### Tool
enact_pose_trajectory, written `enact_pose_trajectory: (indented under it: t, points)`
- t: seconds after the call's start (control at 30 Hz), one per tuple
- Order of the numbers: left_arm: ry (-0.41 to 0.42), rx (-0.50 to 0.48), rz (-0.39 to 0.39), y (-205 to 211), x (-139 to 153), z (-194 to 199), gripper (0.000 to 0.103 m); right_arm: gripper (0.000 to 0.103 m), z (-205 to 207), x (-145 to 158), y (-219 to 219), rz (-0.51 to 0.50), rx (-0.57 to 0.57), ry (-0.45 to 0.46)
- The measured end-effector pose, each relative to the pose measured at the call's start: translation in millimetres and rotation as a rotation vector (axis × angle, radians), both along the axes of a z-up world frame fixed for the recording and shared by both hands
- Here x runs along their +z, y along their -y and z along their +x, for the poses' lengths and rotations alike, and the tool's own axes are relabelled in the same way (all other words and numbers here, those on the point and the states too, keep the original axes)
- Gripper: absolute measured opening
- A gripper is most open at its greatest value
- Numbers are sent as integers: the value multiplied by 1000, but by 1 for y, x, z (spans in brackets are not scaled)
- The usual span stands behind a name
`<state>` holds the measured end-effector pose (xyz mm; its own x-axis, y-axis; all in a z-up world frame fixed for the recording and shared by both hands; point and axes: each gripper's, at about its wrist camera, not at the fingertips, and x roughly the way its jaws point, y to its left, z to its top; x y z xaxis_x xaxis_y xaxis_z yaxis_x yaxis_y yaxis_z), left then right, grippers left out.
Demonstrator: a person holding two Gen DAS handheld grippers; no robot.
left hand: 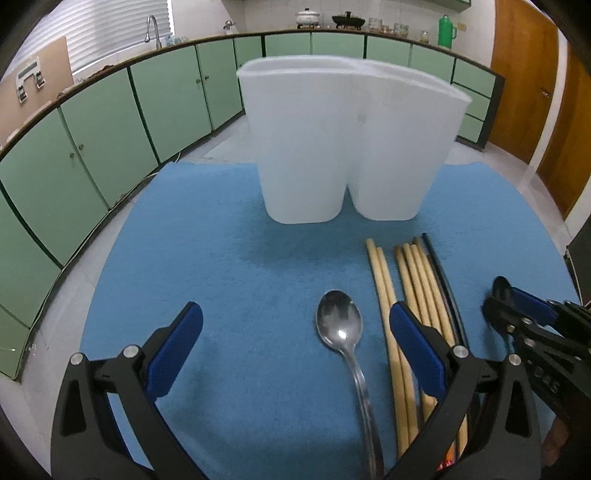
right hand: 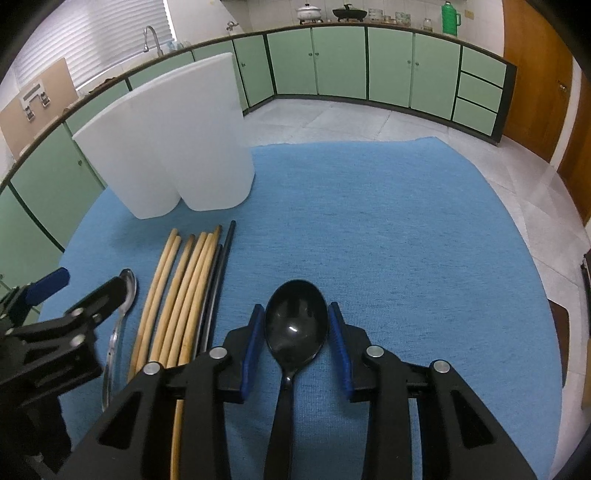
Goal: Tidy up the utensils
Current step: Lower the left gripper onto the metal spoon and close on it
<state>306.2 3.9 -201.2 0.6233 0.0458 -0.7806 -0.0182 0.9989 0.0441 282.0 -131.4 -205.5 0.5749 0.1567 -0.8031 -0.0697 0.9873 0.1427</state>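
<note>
Glossy black spoon (right hand: pixel 296 325) – oval bowl.

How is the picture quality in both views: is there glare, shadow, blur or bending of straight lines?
Left wrist view: a small glare spot on the metal spoon, a soft shadow on the blue mat before the white holder, the right gripper slightly blurred. Right wrist view: a small highlight on the black spoon, which is sharp. Both views: the cabinet line bends, the corners are dark.

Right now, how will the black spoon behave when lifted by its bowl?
The black spoon looks like glossy plastic, so probably light and stiff. The right gripper pinches the rounded bowl edges, which may slip. The long handle trails toward the camera, so it could pivot downward.
</note>
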Motion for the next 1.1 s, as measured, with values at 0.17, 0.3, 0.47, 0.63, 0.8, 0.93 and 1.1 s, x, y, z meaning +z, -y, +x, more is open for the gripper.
enact_pose_trajectory:
  t: [0.17,0.3,0.47,0.63,0.8,0.93,1.1]
  points:
    - [-47,21,10,-2,-14,16,98,34,-3,-1,5,9,12,6]
    - [-62,32,-25,-9,-21,23,99,34,-5,-2,7,5,27,11]
    - [-65,41,-35,-7,-21,25,97,35,-5,0,1,-16,39,5]
    - [-66,20,-50,-6,-19,21,77,38,2,3,1,-17,63,-32]
    - [-52,-6,-88,4,-15,19,47,35,13,6,1,-36,82,-71]
    - [-49,-15,-121,7,-11,23,27,34,13,7,7,-1,73,-67]
    - [3,-42,-178,4,-4,8,27,34,1,13,16,44,59,12]
